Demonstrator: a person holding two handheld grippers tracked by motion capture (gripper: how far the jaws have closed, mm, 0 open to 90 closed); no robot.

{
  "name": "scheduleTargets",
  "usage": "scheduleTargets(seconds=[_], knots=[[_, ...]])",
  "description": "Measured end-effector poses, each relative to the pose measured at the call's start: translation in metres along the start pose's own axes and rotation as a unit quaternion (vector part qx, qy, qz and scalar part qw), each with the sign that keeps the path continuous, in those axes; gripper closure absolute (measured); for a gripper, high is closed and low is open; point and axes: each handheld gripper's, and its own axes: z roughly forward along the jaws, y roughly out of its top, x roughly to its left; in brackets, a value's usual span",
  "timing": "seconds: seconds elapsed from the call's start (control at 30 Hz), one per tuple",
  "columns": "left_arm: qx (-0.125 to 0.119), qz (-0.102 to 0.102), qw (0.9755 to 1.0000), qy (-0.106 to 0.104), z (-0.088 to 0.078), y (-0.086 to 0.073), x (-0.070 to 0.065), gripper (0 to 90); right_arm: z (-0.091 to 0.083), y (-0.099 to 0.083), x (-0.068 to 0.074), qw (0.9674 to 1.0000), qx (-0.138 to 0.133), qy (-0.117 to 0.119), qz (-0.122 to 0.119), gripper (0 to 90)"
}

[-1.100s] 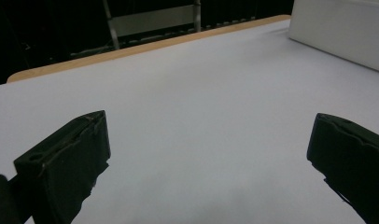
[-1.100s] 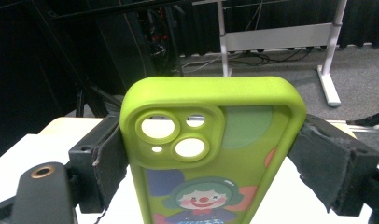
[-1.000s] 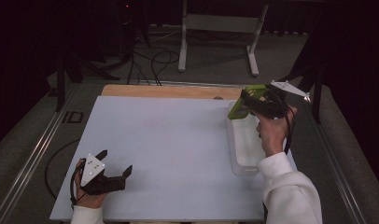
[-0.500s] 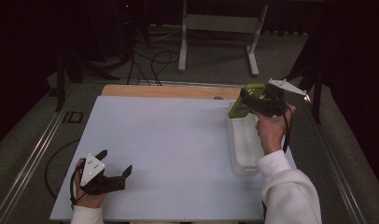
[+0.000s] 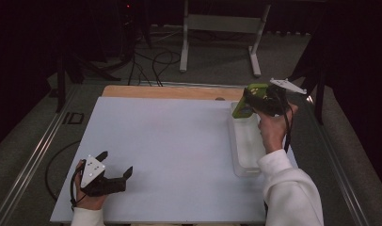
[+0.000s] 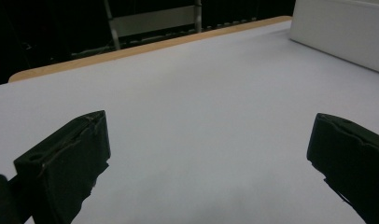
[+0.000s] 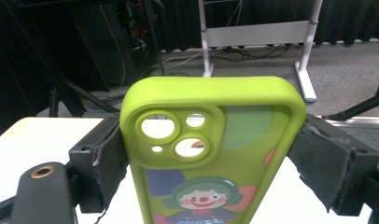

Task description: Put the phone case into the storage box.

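My right jaws clamp the lime-green silicone phone case with its clown print, held up above the far end of the clear plastic tray on the white desk. My left gripper rests open, empty. Pickup done, I'd say; setting it down remains.

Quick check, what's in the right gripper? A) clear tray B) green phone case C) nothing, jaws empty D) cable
B: in the right gripper view the green phone case sits clamped between both jaw pads of the right gripper, held up above the tray in the high view.
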Motion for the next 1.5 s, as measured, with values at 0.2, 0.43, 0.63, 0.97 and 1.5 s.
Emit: scheduleTargets(seconds=[0.2, 0.43, 0.63, 0.97, 1.5], knots=[[0.000, 0.000, 1.0000, 0.000, 0.000, 0.000, 0.000, 0.0, 0.005, -0.001, -0.001, 0.9999, 0.004, -0.013, -0.008, 16.4], [0.000, -0.001, 1.0000, 0.001, 0.000, 0.000, 0.000, 0.0, 0.011, -0.002, -0.002, 0.9996, 0.009, -0.024, -0.010, 16.4], [-0.001, -0.001, 1.0000, 0.000, 0.000, 0.000, 0.001, 0.0, 0.018, -0.004, -0.004, 0.9993, 0.015, -0.033, -0.014, 16.4], [0.000, 0.000, 1.0000, 0.000, 0.000, 0.000, 0.001, 0.0, 0.026, -0.003, -0.006, 0.9985, 0.021, -0.046, -0.019, 16.4], [0.000, 0.000, 1.0000, 0.000, 0.000, 0.000, 0.002, 0.0, 0.037, -0.004, -0.006, 0.9975, 0.029, -0.060, -0.024, 16.4]])
